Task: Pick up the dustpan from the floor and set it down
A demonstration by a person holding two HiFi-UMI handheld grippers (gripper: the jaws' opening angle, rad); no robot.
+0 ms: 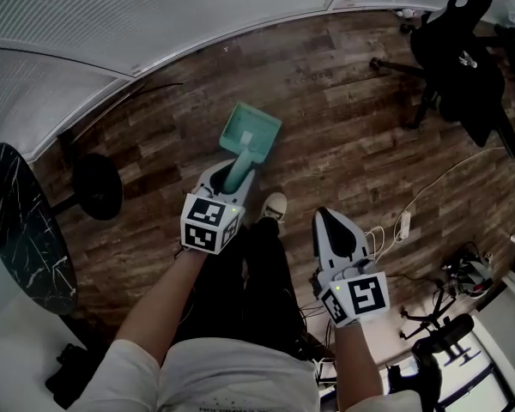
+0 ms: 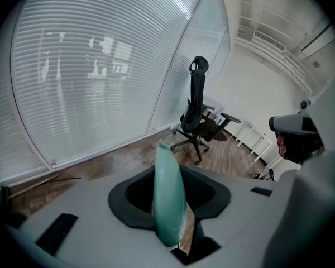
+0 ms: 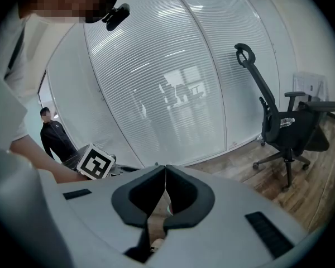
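Dustpan (image 1: 251, 136) looks like light, stiff plastic, and we judge its handle (image 2: 168, 200) the best hold. Our left claw (image 1: 234, 174) is clamped on that handle, the scoop just ahead. Our right claw (image 1: 328, 217) is closed and empty.

The left gripper (image 1: 234, 173) hides the near end of the dustpan (image 1: 251, 132) handle. The pan may rest on the floor (image 1: 343, 144), but the steep view leaves that unsure. The picture's left edge cuts off the black table (image 1: 21, 230).
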